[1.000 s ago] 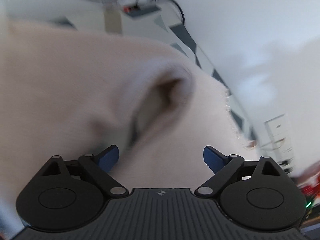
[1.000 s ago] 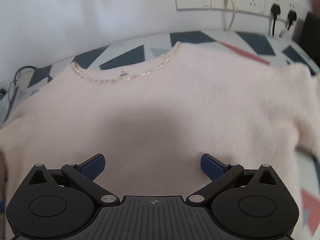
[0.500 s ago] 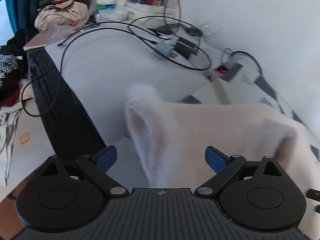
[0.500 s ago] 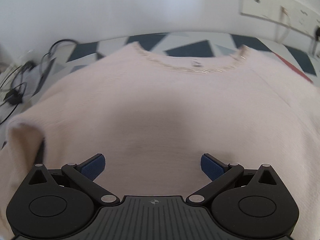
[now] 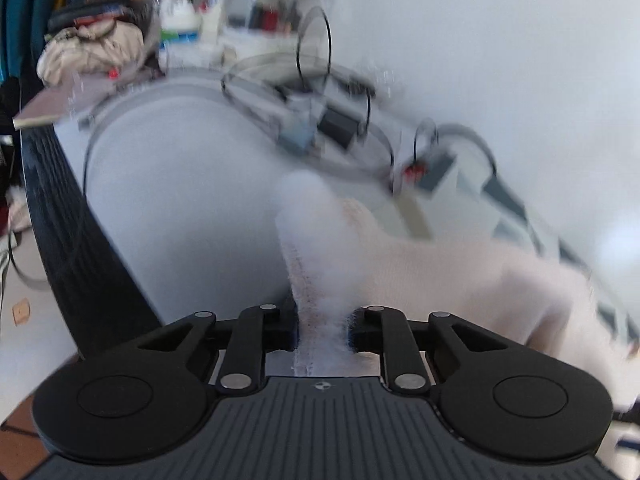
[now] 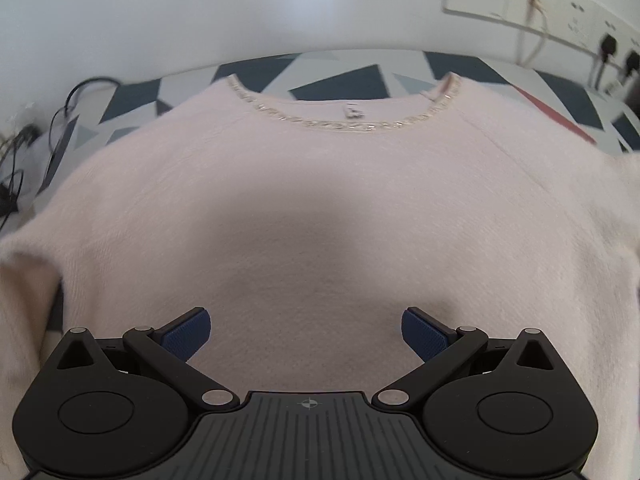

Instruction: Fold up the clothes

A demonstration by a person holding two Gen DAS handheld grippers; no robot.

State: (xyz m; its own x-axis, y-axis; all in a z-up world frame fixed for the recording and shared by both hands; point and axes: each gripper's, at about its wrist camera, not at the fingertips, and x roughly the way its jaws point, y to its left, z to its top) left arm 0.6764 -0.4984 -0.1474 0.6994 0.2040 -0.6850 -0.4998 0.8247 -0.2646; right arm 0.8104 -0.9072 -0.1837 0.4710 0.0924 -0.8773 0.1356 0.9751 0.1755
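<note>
A pale pink fuzzy sweater (image 6: pixel 320 208) lies flat on the patterned table, its beaded neckline (image 6: pixel 344 122) at the far side. My right gripper (image 6: pixel 306 332) is open and empty, low over the sweater's body. In the left wrist view my left gripper (image 5: pixel 322 332) is shut on the end of the sweater's sleeve (image 5: pixel 316 264), whose cuff stands up between the fingers. The rest of the sweater (image 5: pixel 480 276) trails to the right.
Tangled black cables and adapters (image 5: pixel 320 120) lie on the white tabletop beyond the sleeve. The table's dark edge (image 5: pixel 64 216) runs on the left, with clutter (image 5: pixel 92 52) behind. Wall sockets with plugs (image 6: pixel 560 20) are at the back right. Cables (image 6: pixel 24 152) lie left of the sweater.
My left gripper has closed on the sleeve cuff that stood between its open fingers. My right gripper has shifted slightly, with the neckline now centred ahead; it stays open.
</note>
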